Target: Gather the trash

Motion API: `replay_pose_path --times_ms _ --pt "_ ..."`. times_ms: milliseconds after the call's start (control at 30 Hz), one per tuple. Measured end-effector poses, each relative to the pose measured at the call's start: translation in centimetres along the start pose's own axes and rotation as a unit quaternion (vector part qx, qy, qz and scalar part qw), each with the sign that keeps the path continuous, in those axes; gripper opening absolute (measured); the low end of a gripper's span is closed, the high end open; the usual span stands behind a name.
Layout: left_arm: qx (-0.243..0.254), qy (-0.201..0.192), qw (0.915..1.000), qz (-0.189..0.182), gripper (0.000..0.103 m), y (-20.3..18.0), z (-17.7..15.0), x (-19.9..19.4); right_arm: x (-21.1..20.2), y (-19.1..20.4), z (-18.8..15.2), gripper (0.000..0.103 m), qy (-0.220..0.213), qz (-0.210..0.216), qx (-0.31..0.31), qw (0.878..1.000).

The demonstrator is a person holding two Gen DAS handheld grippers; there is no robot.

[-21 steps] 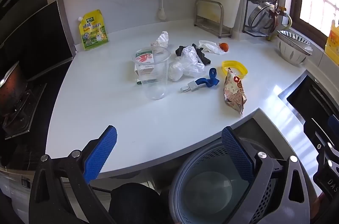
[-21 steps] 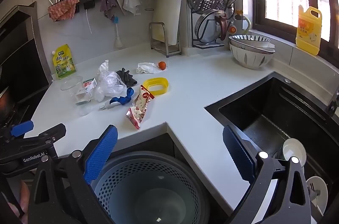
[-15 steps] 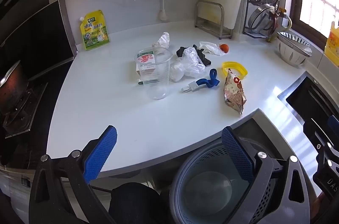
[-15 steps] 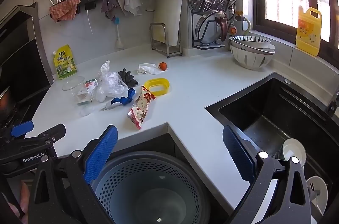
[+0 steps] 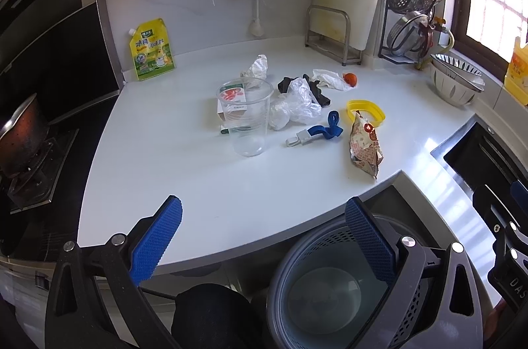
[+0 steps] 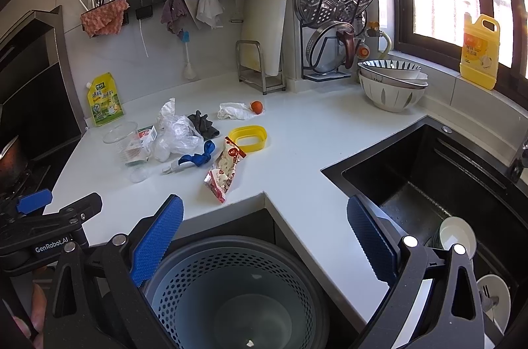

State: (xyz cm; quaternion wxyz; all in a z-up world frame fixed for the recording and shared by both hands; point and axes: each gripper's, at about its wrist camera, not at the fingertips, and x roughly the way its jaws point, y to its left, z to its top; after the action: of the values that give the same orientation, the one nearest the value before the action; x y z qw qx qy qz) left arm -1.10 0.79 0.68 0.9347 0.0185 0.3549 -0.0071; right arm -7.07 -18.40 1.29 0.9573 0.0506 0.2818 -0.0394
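Trash lies in the middle of the white counter [image 5: 171,177]: a clear plastic cup [image 5: 246,114], a small carton [image 5: 231,99] behind it, crumpled clear plastic [image 5: 295,109], a blue clip [image 5: 321,131], a snack wrapper [image 5: 364,147], a yellow ring [image 5: 364,113], black scraps [image 5: 316,91], white tissue [image 5: 328,78] and an orange bit [image 5: 350,79]. A grey perforated bin [image 6: 231,293] stands below the counter edge. My left gripper [image 5: 264,236] and right gripper [image 6: 264,236] are both open and empty, held back from the counter above the bin.
A black sink [image 6: 429,184] with dishes is at the right. Stacked bowls [image 6: 391,85], a lid rack [image 6: 336,18], a yellow pouch [image 5: 151,50] and a yellow bottle [image 6: 480,50] line the back. A stove with a pot [image 5: 19,137] is at the left.
Both views have shifted slightly; the trash on the counter appears a little nearer and lower. Nothing was taken hold of and both grippers stay open.
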Motion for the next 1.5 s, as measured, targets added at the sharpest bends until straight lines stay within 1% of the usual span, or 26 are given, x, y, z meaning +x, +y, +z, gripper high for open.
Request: replay_pose_path --times_ms 267,300,333,800,833,1500 --pt "0.000 -0.004 1.0000 0.002 0.097 0.1 -0.1 -0.4 -0.3 0.1 0.0 0.095 -0.003 0.001 0.000 1.000" --pt "0.000 -0.005 1.0000 0.001 0.097 0.1 -0.2 -0.5 -0.4 0.2 0.0 0.095 -0.009 -0.009 -0.002 1.000" --pt "-0.001 -0.005 1.0000 0.001 0.097 0.2 -0.1 -0.5 -0.4 0.2 -0.1 0.095 -0.005 0.001 -0.001 1.000" --pt "-0.002 -0.009 1.0000 0.001 0.097 0.3 0.0 -1.1 -0.7 0.3 -0.2 0.095 -0.014 0.001 0.002 1.000" --pt "-0.002 -0.009 1.0000 0.001 0.097 0.4 0.0 -1.1 -0.7 0.3 -0.2 0.095 -0.009 0.001 -0.003 1.000" --pt "-0.002 -0.008 1.0000 0.001 0.097 0.4 0.0 -1.1 -0.7 0.4 -0.2 0.095 -0.008 0.002 -0.003 1.000"
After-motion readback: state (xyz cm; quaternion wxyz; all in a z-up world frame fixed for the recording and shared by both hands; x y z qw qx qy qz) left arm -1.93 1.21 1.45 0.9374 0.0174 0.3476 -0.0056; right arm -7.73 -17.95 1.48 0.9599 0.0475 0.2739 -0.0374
